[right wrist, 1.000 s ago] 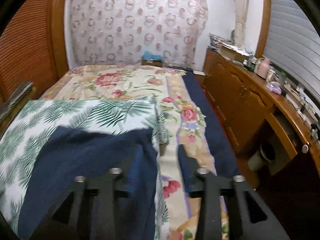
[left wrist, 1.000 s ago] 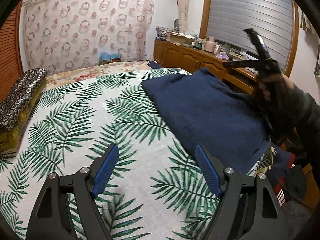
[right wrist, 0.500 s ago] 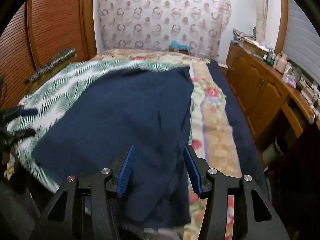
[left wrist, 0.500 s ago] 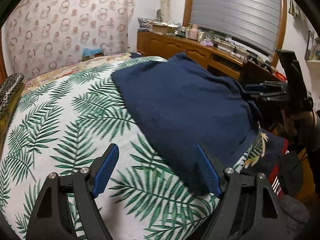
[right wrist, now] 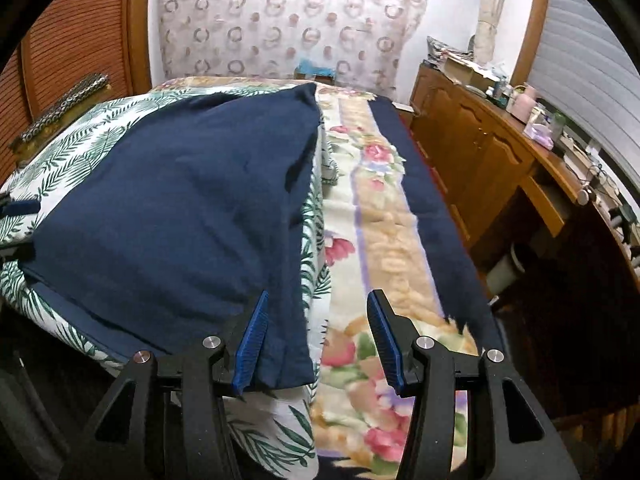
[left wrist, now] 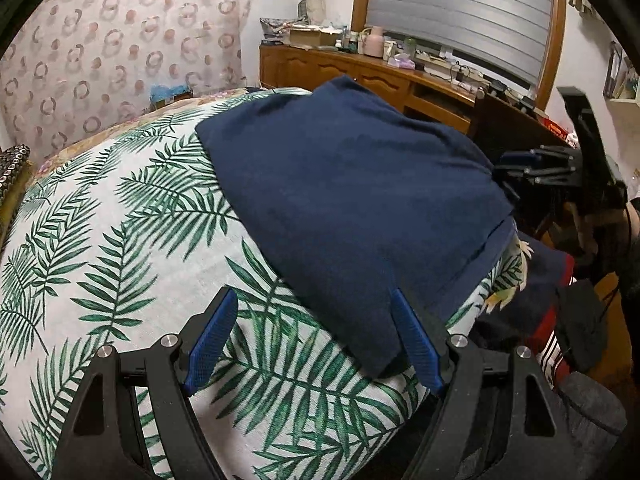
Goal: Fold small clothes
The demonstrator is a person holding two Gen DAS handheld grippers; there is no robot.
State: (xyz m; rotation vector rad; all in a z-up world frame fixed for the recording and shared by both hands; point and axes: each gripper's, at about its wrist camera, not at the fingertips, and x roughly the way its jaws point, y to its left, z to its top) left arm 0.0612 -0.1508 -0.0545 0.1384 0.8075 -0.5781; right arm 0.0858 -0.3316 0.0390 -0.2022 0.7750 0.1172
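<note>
The navy garment (left wrist: pixel 348 200), light, limp and prone to sagging, lies spread on the leaf-print bed cover (left wrist: pixel 120 240); grip its near corners, where the left tool (left wrist: pixel 312 340) and right tool (right wrist: pixel 316 340) stand spread and empty.

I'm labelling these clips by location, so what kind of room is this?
Most likely a home bedroom. A navy garment lies on a bed with a palm-leaf cover and a floral blanket, and a cluttered wooden sideboard runs along the wall under a shuttered window.
</note>
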